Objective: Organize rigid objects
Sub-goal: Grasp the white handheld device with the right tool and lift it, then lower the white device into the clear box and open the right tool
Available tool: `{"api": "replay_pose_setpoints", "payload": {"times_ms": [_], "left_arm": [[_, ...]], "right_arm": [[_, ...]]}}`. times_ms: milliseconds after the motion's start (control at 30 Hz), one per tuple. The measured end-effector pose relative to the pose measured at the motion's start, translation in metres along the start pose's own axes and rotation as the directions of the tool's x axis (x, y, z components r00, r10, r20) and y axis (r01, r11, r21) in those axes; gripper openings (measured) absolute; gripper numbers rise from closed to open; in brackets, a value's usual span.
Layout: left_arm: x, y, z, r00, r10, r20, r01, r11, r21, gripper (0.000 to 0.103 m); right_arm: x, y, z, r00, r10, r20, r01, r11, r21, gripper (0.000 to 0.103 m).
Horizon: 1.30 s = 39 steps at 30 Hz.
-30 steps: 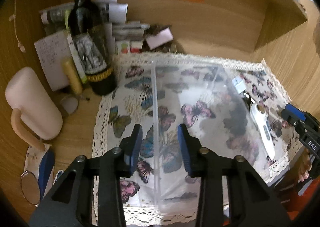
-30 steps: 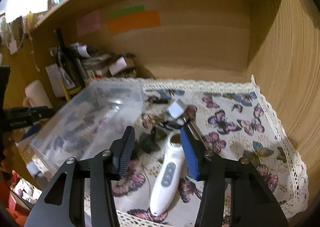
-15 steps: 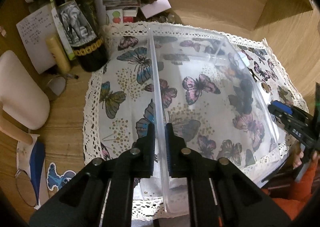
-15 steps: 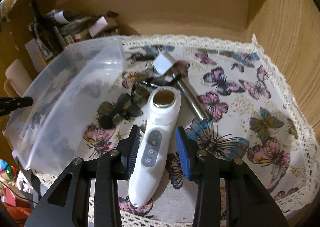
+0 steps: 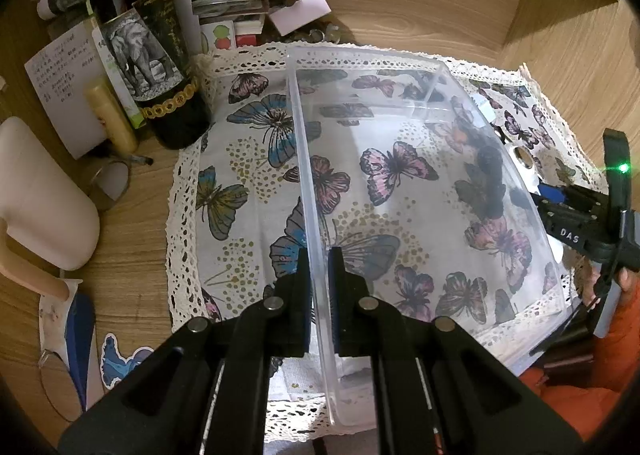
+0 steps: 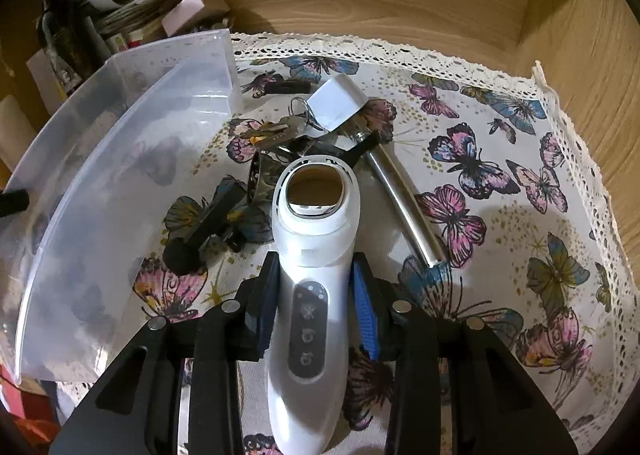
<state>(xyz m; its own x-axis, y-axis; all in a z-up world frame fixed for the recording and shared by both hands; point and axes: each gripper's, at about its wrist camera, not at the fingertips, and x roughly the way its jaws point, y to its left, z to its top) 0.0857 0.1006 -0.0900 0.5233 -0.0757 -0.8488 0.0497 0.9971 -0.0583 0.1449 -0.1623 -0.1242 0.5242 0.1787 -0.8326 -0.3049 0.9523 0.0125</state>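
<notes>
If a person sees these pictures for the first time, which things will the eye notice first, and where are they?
First, the white handheld device lying on the butterfly cloth, with the right tongs closed around its middle. Next, the clear plastic box on the same cloth, its near wall pinched by the left tongs. A dark wine bottle stands beyond the cloth's far left corner.

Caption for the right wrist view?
Right gripper closed on white handheld device, beside clear bin.
</notes>
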Motion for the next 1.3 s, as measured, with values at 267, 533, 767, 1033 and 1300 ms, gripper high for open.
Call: {"api": "replay_pose_setpoints", "payload": {"times_ms": [267,533,767,1033,1300], "left_arm": [[0.000,-0.001,0.000,1.000,0.004,0.002,-0.004,1.000,0.003,0.008],[0.000,-0.002,-0.001,1.000,0.014,0.006,-0.014,1.000,0.009,0.008],[-0.001,-0.002,-0.001,1.000,0.020,0.012,-0.020,1.000,0.009,0.008],[-0.001,-0.003,-0.001,1.000,0.024,0.010,-0.024,1.000,0.014,0.008],[-0.001,-0.003,-0.001,1.000,0.019,0.012,-0.019,1.000,0.014,0.008]], "right_arm": [[-0.039,0.003,0.011,0.992,0.003,0.129,-0.005,1.000,0.012,0.032],[-0.078,0.020,0.033,0.962,0.033,0.272,-0.027,0.999,-0.027,0.031],[-0.106,0.047,0.053,0.922,0.110,0.371,-0.081,0.992,-0.092,0.031],[-0.103,0.083,0.063,0.906,0.225,0.359,-0.170,0.969,-0.179,0.031],[-0.057,0.105,0.065,0.938,0.254,0.235,-0.205,0.955,-0.215,0.031]]}}
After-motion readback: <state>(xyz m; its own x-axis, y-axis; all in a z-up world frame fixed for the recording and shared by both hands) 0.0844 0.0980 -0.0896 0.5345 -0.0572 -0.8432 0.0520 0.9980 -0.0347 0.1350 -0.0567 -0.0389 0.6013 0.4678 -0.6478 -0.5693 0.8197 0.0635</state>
